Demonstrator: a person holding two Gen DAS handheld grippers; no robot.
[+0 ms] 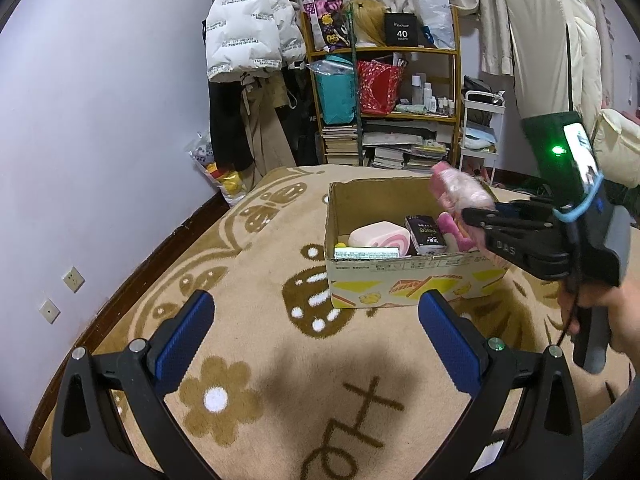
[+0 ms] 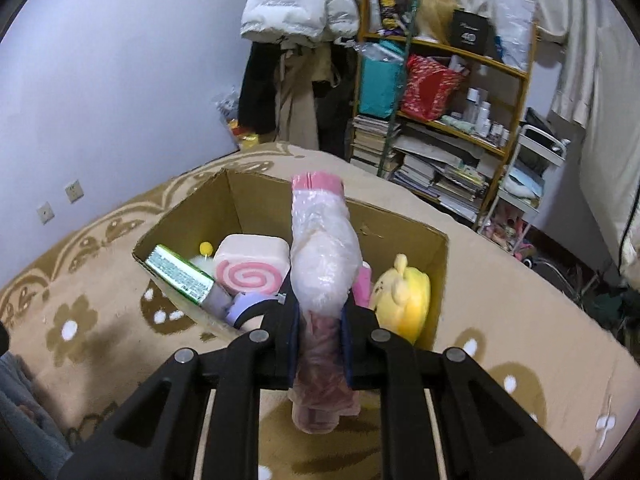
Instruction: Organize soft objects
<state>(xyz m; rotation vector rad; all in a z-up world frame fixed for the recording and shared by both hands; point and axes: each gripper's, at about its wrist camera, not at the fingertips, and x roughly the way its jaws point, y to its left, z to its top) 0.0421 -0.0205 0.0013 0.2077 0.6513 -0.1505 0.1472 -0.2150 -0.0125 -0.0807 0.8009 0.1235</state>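
An open cardboard box [image 1: 400,276] stands on the beige patterned bed cover; it also shows in the right wrist view [image 2: 240,204]. Inside lie a pink swirl-roll plush [image 2: 250,270], a yellow plush [image 2: 406,296], a green packet [image 2: 180,274] and a black tissue pack [image 1: 425,235]. My right gripper [image 2: 320,312] is shut on a pink soft toy wrapped in clear plastic [image 2: 322,264] and holds it above the box's near edge; the toy also shows in the left wrist view [image 1: 460,190]. My left gripper [image 1: 316,320] is open and empty, in front of the box above the cover.
A wooden shelf [image 1: 384,96] with books, bags and bottles stands behind the bed. A white puffer jacket [image 1: 248,24] and dark clothes hang to its left. A white cart [image 1: 482,132] is at the right. A lilac wall [image 1: 100,120] with sockets runs along the left.
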